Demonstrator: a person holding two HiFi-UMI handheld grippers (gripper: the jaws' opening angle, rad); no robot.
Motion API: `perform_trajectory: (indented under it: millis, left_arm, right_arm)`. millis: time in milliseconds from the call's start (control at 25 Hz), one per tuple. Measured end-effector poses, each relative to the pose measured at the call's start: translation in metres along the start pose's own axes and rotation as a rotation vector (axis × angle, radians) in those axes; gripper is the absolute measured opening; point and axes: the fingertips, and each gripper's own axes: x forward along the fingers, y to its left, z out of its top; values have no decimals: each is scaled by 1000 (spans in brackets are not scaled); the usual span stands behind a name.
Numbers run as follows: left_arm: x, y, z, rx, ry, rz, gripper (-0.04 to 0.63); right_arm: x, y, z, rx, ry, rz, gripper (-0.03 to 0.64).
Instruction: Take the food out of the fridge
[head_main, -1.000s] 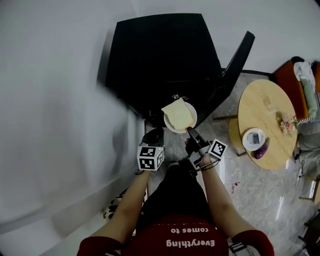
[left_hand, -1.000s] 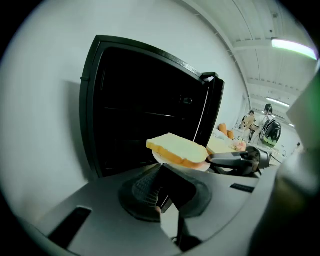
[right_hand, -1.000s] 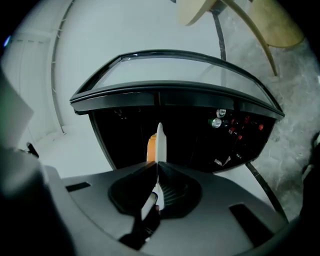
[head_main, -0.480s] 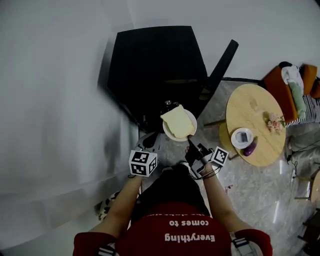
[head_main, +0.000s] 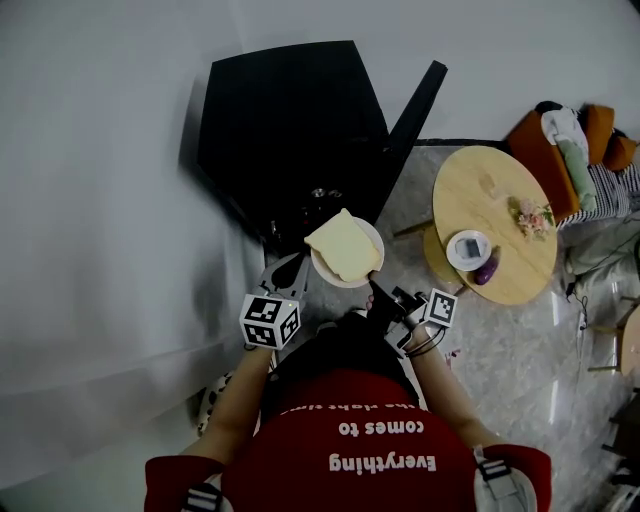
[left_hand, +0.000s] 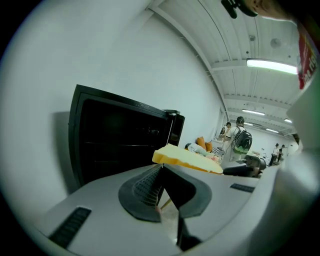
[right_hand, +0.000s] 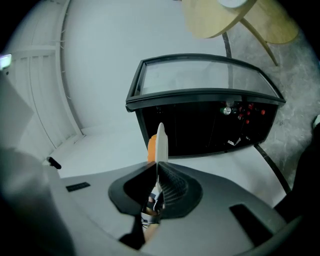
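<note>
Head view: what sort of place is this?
Likely a staged lounge inside an open office or lab: black fridge, round wooden table, orange sofa, strip lights overhead.

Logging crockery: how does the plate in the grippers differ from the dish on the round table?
The plate is held by the left gripper and right gripper; the dish rests on the table. The plate carries a bread slice; the dish something small and grey. Both are round and white.

The bread (head_main: 343, 250) is pale yellow, the plate (head_main: 370, 230) white, the fridge (head_main: 285, 120) black, the table (head_main: 480, 195) tan.
</note>
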Motion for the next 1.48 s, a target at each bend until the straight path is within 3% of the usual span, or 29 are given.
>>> perform_trajectory:
  millis: [280,560,840,1480]
  left_arm:
    - [-13,-29,6,-12,-28,-67,8]
    - [-12,-41,10,-78,-53,-124,8]
    - [-15,-46,13,-82,-72,-138,8]
    - [-22,-52,9,-78,-75,-152,8]
  right_arm:
    - [-18,20,-14,-21,0,14,20]
    - [-30,27,-14,-40,-20,17,20]
    - [-33,37,-18,-79,-27,25,20]
    - [-42,37,-28,-58,-40,42,19]
